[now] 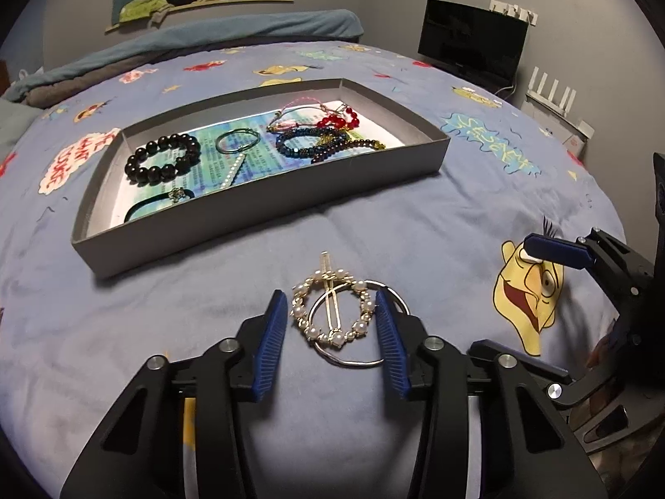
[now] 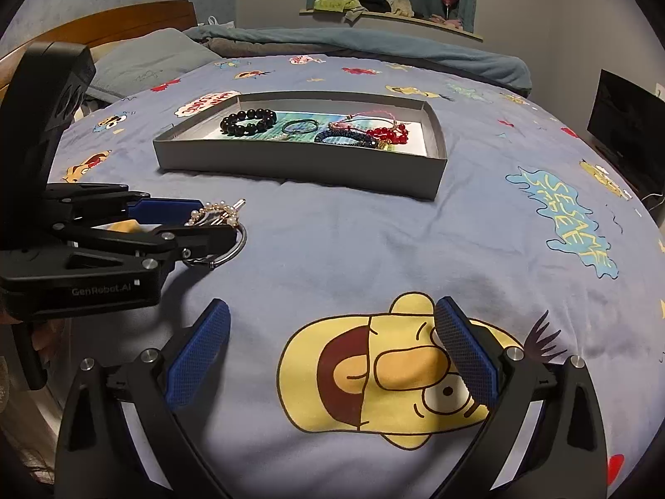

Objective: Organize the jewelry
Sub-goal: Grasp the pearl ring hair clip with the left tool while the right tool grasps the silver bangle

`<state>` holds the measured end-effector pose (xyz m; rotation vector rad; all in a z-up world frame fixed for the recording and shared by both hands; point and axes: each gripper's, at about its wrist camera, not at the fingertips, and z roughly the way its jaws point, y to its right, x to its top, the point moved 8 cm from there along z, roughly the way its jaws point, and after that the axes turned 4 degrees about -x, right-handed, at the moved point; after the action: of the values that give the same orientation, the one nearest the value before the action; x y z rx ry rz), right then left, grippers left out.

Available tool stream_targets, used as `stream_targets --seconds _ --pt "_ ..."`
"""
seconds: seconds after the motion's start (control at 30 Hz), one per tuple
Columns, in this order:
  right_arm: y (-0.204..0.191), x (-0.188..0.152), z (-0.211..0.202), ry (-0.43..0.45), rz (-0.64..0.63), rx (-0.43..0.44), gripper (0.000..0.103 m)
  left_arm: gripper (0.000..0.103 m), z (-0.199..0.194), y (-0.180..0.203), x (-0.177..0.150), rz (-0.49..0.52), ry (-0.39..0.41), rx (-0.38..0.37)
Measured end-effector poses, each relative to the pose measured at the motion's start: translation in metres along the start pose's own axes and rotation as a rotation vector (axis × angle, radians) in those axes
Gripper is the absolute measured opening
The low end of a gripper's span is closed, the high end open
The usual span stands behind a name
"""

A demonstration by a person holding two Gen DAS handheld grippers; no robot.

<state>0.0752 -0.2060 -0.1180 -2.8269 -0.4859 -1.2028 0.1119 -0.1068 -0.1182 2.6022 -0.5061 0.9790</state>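
Blue bedspread, pearl hair clip between parted left gripper jaws

- Left gripper: lowered flat, blue ribbed pads parted, jaws standing apart to either side; black linkage arms splayed behind.
- Right gripper: held low, blue textured pads spread wide; nothing between them; fingers angled outward.

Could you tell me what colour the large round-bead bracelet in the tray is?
Black bracelet, glossy; clearest in the left wrist view.
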Motion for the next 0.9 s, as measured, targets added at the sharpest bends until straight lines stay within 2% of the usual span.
stream_targets --seconds 0.13,0.3,0.47,0.6,0.73,0.83,0.9 --pt "-0.001 0.0 0.002 0.002 -0.001 0.002 0.097 0.042 -0.004 -0.004 0.002 -0.017 0.017 -0.018" --pt "-0.012 0.008 0.0 0.036 -0.014 0.034 0.097 0.042 -0.024 -0.014 0.005 -0.015 0.059 0.01" --pt "-0.031 0.017 0.003 0.061 -0.046 0.059 0.097 0.042 -0.04 -0.036 -0.004 -0.042 0.064 0.043" --pt "-0.05 0.019 0.012 0.053 -0.061 0.096 0.088 0.042 -0.045 -0.055 -0.018 -0.081 0.051 0.059" --pt "-0.065 0.022 0.018 0.064 -0.101 0.088 0.083 0.042 -0.049 -0.068 -0.028 -0.107 0.045 0.066" --pt "-0.07 0.025 0.02 0.071 -0.117 0.078 0.074 0.042 -0.05 -0.071 -0.03 -0.113 0.045 0.067" --pt "-0.073 0.027 0.021 0.079 -0.139 0.072 0.057 0.042 -0.049 -0.072 -0.031 -0.115 0.045 0.063"
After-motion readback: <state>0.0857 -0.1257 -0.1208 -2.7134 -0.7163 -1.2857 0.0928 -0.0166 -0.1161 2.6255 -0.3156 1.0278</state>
